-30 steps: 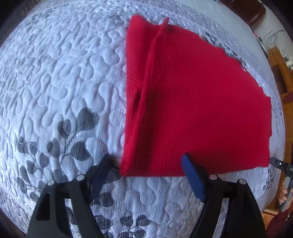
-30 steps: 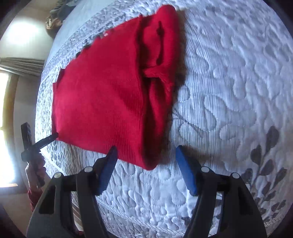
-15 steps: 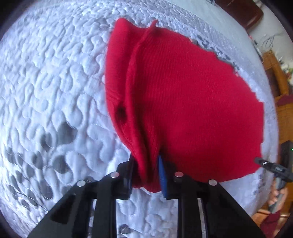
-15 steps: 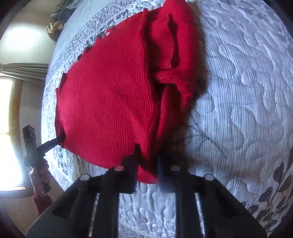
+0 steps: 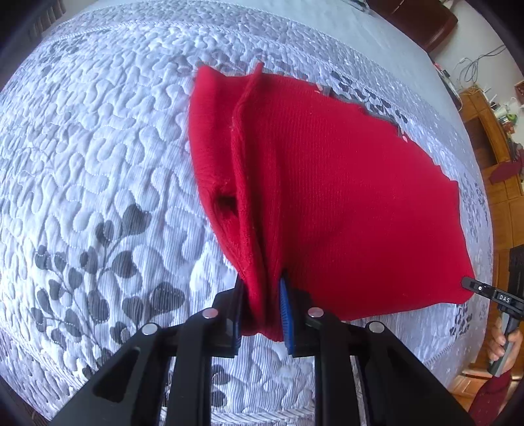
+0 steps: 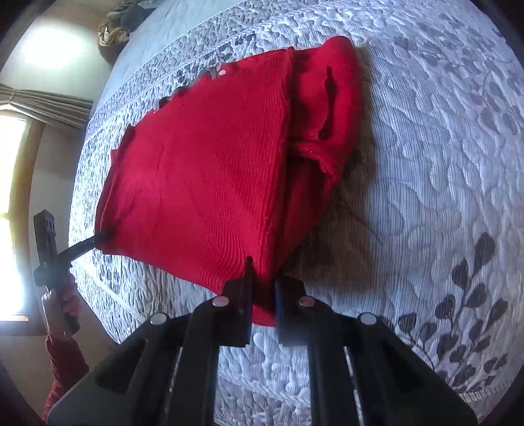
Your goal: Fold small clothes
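Note:
A red knit garment (image 5: 327,196) lies partly folded on a white quilted bedspread (image 5: 98,147). My left gripper (image 5: 262,308) is shut on its near left corner, lifting that edge. My right gripper (image 6: 263,295) is shut on the near right corner of the same garment (image 6: 213,170), also raised. The folded-in sleeve (image 6: 327,108) bunches along the right side. Each gripper shows in the other's view: the right one (image 5: 471,285) at the garment's corner, the left one (image 6: 98,237) likewise.
The bedspread (image 6: 425,164) carries grey leaf prints and runs to the bed's near edge. A wooden cabinet (image 5: 491,141) stands at the right. A curtained window (image 6: 13,164) is at the left. A dark bundle (image 6: 124,19) sits at the far end.
Both grippers went from open beside the garment's near corners to shut on them, and the near edge has lifted off the bedspread.

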Available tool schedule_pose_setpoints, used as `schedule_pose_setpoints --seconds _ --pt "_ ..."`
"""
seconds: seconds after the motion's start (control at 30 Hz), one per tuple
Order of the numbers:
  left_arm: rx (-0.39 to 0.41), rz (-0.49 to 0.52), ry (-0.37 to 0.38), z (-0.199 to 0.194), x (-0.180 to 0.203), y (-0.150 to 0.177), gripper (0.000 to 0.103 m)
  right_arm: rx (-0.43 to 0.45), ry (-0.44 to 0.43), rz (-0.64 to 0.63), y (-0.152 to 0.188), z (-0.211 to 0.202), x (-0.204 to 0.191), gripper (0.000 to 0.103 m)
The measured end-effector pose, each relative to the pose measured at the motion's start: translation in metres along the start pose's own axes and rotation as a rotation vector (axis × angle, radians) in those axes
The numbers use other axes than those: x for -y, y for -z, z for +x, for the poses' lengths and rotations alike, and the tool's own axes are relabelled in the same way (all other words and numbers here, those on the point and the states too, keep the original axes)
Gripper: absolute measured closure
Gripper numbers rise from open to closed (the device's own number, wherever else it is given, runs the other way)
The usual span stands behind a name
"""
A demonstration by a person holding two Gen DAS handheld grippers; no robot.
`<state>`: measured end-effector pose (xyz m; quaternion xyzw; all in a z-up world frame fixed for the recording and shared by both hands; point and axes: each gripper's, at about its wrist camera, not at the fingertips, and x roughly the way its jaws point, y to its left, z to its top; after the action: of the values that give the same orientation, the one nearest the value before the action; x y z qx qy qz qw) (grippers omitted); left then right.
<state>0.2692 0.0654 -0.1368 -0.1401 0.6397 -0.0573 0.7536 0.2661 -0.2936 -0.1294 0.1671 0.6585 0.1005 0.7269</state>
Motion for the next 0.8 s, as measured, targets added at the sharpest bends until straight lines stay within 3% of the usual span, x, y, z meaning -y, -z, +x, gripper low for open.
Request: schedule_pose_setpoints --seconds 0.37,0.7,0.8 --pt "-0.006 0.054 -0.004 -0.013 0.018 0.047 0.084 -0.011 0.021 -0.003 0.044 -0.017 0.009 0.094" --pt "-0.005 0.106 -0.05 -0.015 0.023 0.12 0.083 -0.033 0.087 -0.015 0.144 -0.013 0.022 0.094" --pt "-0.016 0.125 -0.083 0.0 0.022 0.13 0.081 -0.03 0.13 -0.016 0.15 0.004 0.029 0.09"
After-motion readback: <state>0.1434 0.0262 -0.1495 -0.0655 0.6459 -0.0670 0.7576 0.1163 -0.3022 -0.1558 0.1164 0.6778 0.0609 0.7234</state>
